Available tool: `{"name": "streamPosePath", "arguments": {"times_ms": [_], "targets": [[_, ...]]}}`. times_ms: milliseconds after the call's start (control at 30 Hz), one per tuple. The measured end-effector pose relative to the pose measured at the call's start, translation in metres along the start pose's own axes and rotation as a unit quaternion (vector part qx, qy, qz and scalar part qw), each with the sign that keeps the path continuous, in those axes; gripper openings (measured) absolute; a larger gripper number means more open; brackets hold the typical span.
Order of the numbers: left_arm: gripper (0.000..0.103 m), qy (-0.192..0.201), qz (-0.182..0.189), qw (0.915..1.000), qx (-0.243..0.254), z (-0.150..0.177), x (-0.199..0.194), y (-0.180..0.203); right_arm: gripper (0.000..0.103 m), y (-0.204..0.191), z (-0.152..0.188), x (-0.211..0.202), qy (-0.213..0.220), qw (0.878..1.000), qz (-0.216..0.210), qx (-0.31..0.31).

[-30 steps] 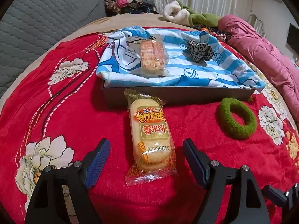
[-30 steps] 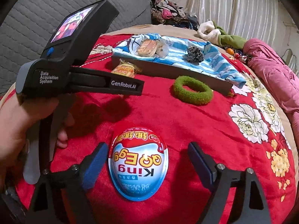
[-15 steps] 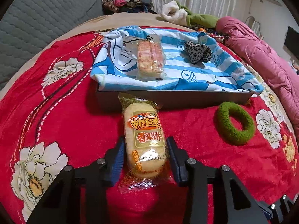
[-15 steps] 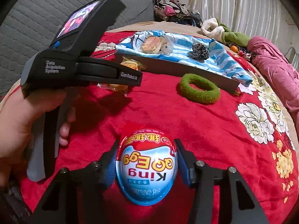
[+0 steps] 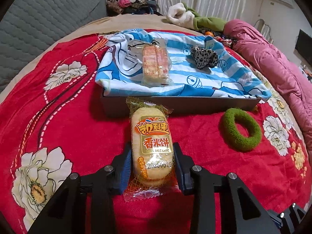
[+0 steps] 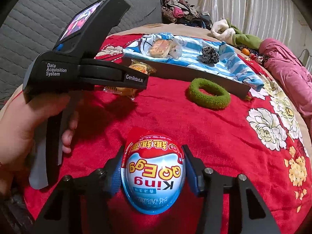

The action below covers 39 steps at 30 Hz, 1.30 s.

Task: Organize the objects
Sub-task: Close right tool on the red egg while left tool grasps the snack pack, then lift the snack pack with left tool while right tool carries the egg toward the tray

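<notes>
A: Left wrist view has the left gripper with its fingers just closed in on the rice cake, pinching the near half of the packet, which lies on the red bedspread just short of the tray

B: And the right gripper?

A: Same story: fingers drawn in to pinch the egg at its widest part, on the bedspread well short of the tray

B: How should the lifts go, you reckon?

A: Straight up first, then forward over the tray wall. The packet is held near one end, so I'd expect the far end to droop; keep it level and clear the wall before lowering onto the towel. The egg is smooth and rounded, so I'd judge it could squirt out if squeezed harder; move it slowly. Set both beside the snack pack and the spotted scrunchie; the green ring waits outside

B: Anything you can't make out?

A: Whether either item is off the bedspread yet. In the right wrist view the left gripper's body covers most of the rice cake, and the hand is cut off at the edge. The tray floor is hidden under the towel
</notes>
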State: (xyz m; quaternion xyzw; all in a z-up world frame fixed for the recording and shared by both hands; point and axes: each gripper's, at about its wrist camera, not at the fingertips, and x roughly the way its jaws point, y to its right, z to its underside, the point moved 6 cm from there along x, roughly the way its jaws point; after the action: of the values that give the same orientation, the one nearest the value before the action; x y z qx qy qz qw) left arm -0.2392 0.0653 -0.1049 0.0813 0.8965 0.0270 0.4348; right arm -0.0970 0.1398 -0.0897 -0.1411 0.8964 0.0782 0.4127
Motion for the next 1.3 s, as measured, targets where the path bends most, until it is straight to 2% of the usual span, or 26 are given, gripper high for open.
{"name": "streamPosePath", "arguments": {"times_ms": [567,1000,1300], "targets": [[0.04,0.036,-0.001,0.9994,0.0,-0.003,-0.05,0.004,0.054,0.006,-0.009,-0.026,0.024,1.0,0.0,0.011],[0.04,0.096,-0.001,0.9953,0.015,-0.013,-0.125,0.019,0.054,0.018,-0.033,-0.081,0.081,0.996,0.02,0.02],[0.04,0.115,-0.007,0.9931,0.021,-0.014,-0.165,0.021,0.054,0.028,-0.056,-0.125,0.123,0.991,0.038,0.022]]}}
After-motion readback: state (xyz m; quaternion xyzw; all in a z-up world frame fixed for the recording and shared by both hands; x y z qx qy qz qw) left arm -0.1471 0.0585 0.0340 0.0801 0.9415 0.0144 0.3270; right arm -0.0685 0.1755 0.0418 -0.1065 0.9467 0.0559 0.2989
